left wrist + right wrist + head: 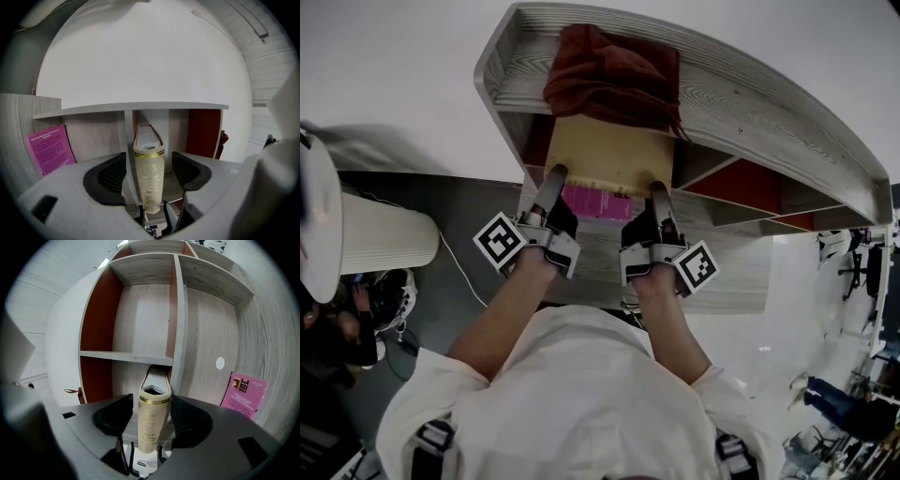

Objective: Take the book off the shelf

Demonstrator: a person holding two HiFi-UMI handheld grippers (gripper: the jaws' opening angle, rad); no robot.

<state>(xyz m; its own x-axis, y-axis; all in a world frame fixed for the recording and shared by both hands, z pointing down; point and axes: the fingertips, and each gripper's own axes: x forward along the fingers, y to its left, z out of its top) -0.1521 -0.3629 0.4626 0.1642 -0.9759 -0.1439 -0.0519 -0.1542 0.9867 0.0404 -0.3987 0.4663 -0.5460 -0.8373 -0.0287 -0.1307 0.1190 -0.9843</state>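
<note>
N1: White wall [394, 56] is noted behind a curved grey-wood shelf [787, 131]. Grey floor [478, 202] is seen past the shelf's left end, where one white cylinder [384, 239] stands near. Open room is had on the person's side of the shelf's front edge. Upright dividers [177, 324] are close beside the book.

N2: Where is the task's thing?

N1: One book [609, 155], tan cover up, is held at the shelf's front edge, below the left end of the top board [516, 84]. Its far edge is hidden under one dark red cloth [609, 75] draped over that board. Whether the book rests on any board cannot be told. One pink leaflet [595, 202] is seen just under its near edge.

N2: And the tools?

N1: Two are counted. At the book's near left corner the left gripper [555, 178] is set, at its near right corner the right gripper [659, 192]. Both forearms [502, 319] are stretched forward side by side. The marker cubes [500, 239] are turned outward.

N2: How far open?

N1: In each gripper view the cream, gold-lettered spine [149, 178] is seen running up between the pads. Both pairs of jaws are drawn in to the book's thickness and clamped on it. On the left, thin slivers are seen beside the spine; on the right, the pads are met by the covers.
</note>
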